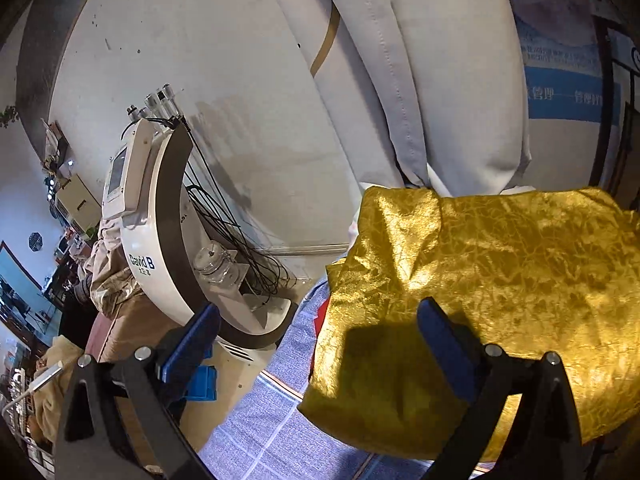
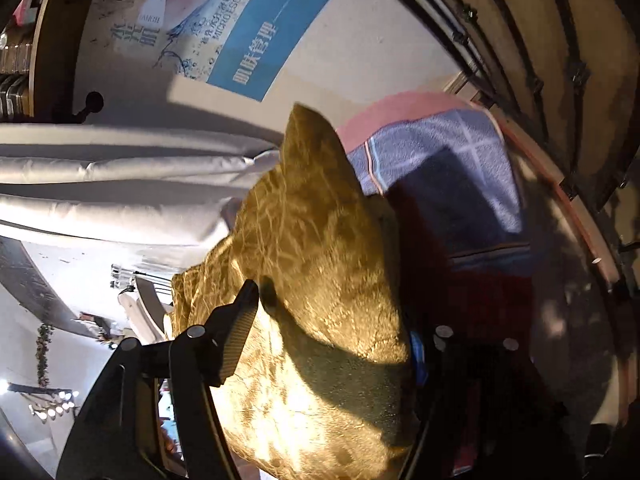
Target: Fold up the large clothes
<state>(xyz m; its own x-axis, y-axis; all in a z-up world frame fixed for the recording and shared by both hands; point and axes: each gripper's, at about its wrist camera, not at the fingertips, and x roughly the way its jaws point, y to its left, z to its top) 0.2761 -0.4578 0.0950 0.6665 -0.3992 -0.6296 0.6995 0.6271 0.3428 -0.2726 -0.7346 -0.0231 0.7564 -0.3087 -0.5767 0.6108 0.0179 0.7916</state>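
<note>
A shiny gold garment (image 1: 500, 264) lies in a folded bundle on a blue checked towel (image 1: 272, 420). In the left wrist view my left gripper (image 1: 320, 340) hangs above the bundle's near left corner. It is open wide, its blue pads (image 1: 444, 352) are far apart, and it holds nothing. In the right wrist view the gold garment (image 2: 312, 220) bulges up between the fingers of my right gripper (image 2: 328, 340). That gripper is open, with the left finger (image 2: 240, 328) at the cloth's edge. The fabric partly hides the right pad (image 2: 417, 354).
A white beauty machine (image 1: 148, 216) with black cables stands left of the towel-covered surface. Pale curtains (image 1: 440, 80) hang behind the bundle, and a blue poster (image 2: 272, 28) is on the wall. Dark red cloth (image 2: 480, 292) lies beside the garment on the towel (image 2: 452, 160).
</note>
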